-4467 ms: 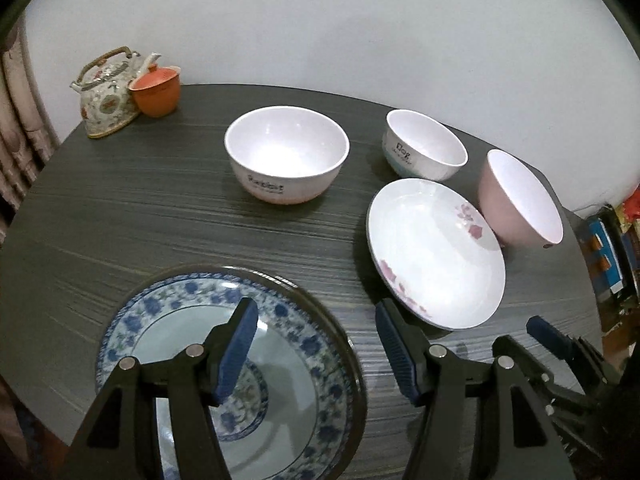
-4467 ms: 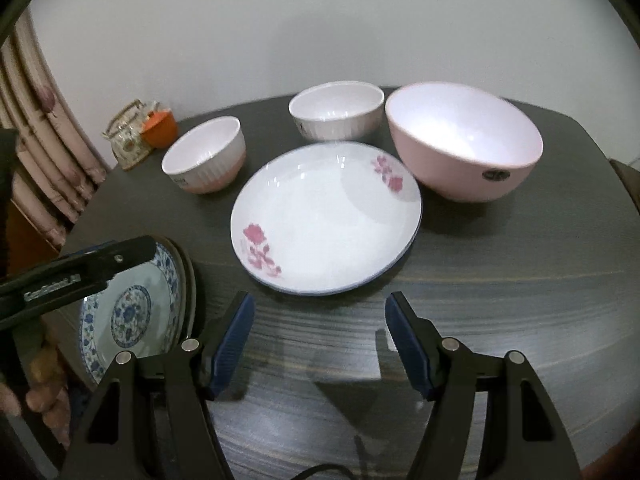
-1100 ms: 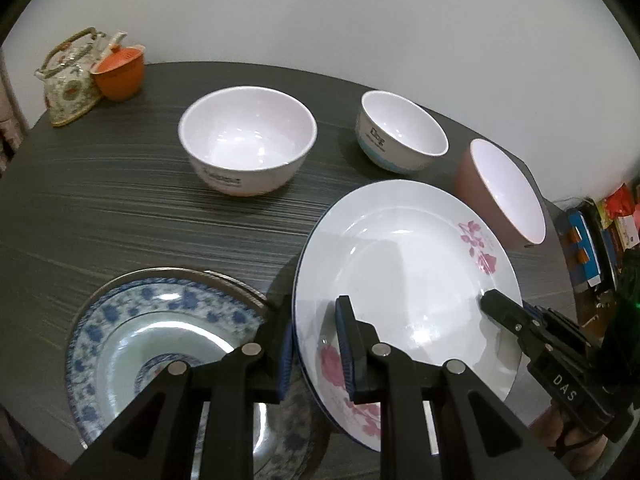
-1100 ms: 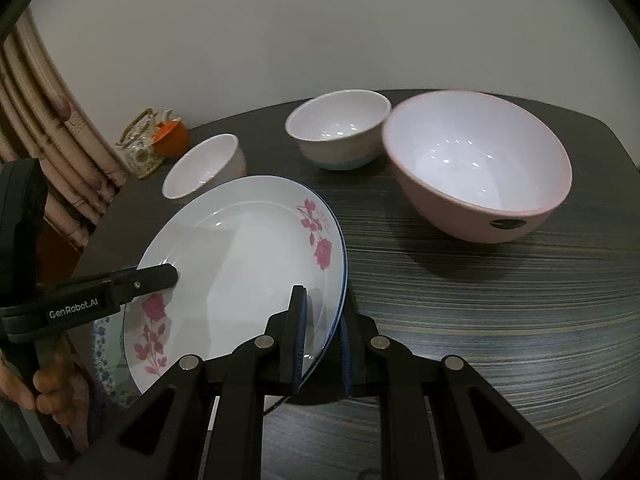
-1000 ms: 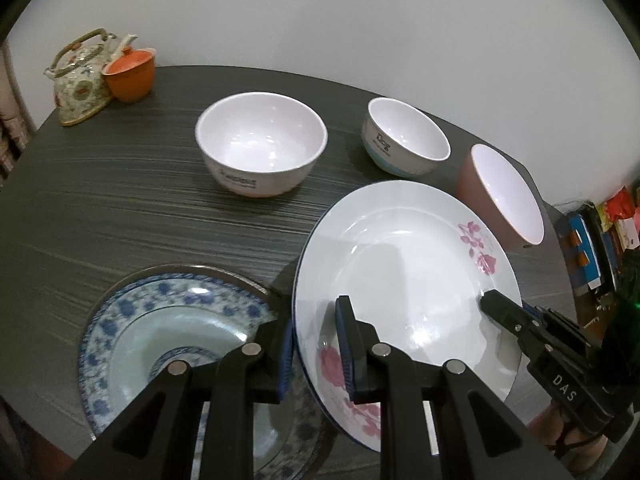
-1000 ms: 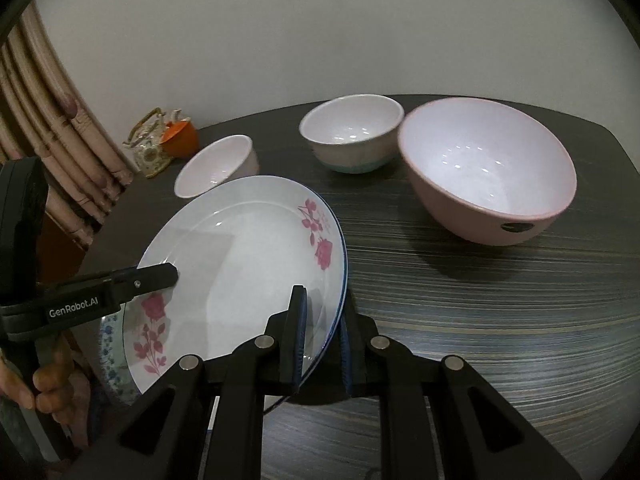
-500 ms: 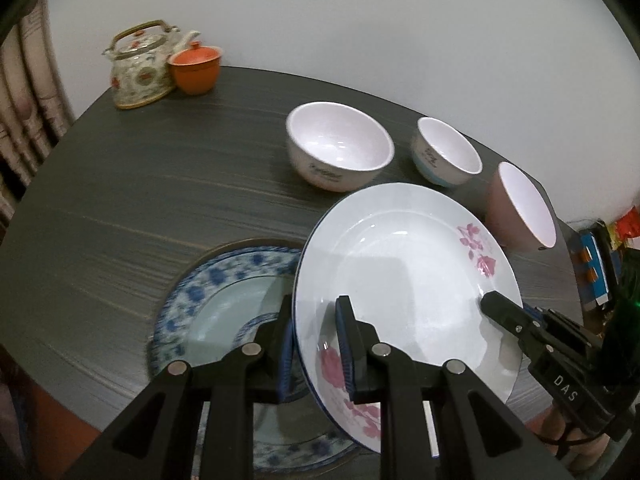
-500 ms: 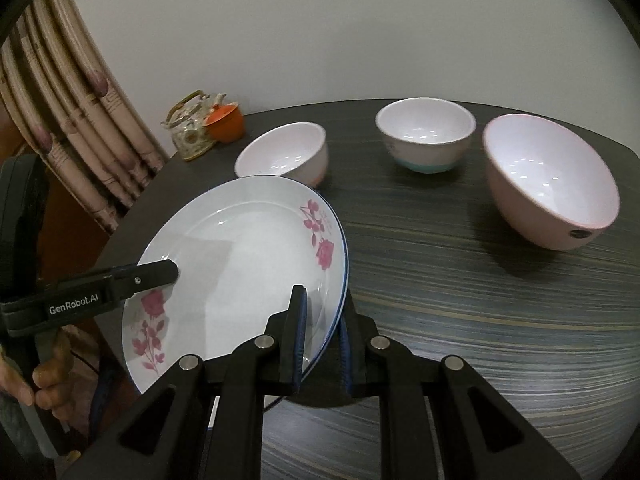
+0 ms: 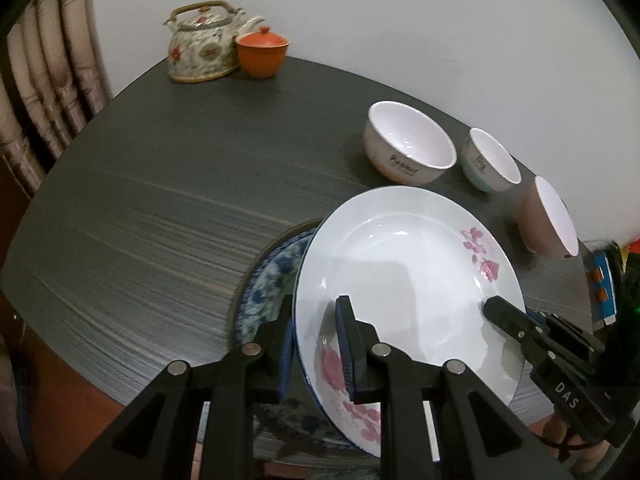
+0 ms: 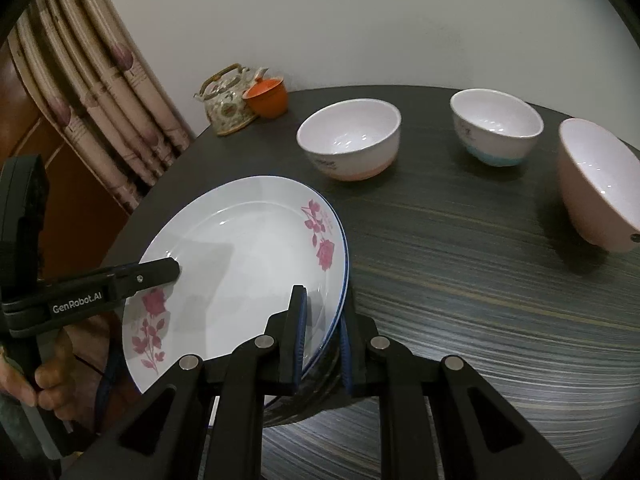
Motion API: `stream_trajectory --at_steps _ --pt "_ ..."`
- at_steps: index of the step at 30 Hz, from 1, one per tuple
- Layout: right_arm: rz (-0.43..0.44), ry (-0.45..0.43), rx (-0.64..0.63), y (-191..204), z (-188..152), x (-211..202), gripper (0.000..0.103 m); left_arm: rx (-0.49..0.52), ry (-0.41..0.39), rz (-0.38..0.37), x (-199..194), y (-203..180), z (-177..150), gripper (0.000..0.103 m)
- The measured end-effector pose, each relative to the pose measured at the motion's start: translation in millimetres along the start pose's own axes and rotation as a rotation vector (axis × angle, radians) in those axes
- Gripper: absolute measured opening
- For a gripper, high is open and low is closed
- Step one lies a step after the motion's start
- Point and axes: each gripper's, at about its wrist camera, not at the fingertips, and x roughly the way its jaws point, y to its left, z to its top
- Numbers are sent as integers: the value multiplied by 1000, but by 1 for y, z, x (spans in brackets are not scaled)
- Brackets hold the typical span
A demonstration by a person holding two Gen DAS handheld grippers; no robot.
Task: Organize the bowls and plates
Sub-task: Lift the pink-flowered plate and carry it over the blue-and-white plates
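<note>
A white plate with pink roses (image 9: pixel 404 280) (image 10: pixel 240 264) hangs tilted over the dark table, held by both grippers. My left gripper (image 9: pixel 316 344) is shut on its near rim; my right gripper (image 10: pixel 322 340) is shut on the opposite rim. Under it lies the blue-patterned plate (image 9: pixel 272 276), mostly covered. Three bowls stand beyond: a white bowl with lettering (image 9: pixel 408 148) (image 10: pixel 350 136), a smaller white bowl with a blue base (image 9: pixel 490 164) (image 10: pixel 496 130), and a pink bowl (image 9: pixel 548 216) (image 10: pixel 596 184).
A patterned teapot (image 9: pixel 204 42) (image 10: pixel 228 104) and an orange lidded cup (image 9: pixel 262 54) (image 10: pixel 268 96) stand at the far edge of the table (image 9: pixel 160 200). A striped curtain (image 10: pixel 92 80) hangs at the left. A hand (image 10: pixel 48 372) holds the left gripper's handle.
Both grippers have carried the rose plate leftward, so it now covers most of the blue plate. The bowls have shifted right in both views, and the teapot is nearer.
</note>
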Motion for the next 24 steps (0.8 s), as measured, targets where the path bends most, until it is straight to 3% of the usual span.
stream_trajectory --at_steps 24 --pt "17 104 -23 14 -13 43 15 -57 68 35 30 31 -7 19"
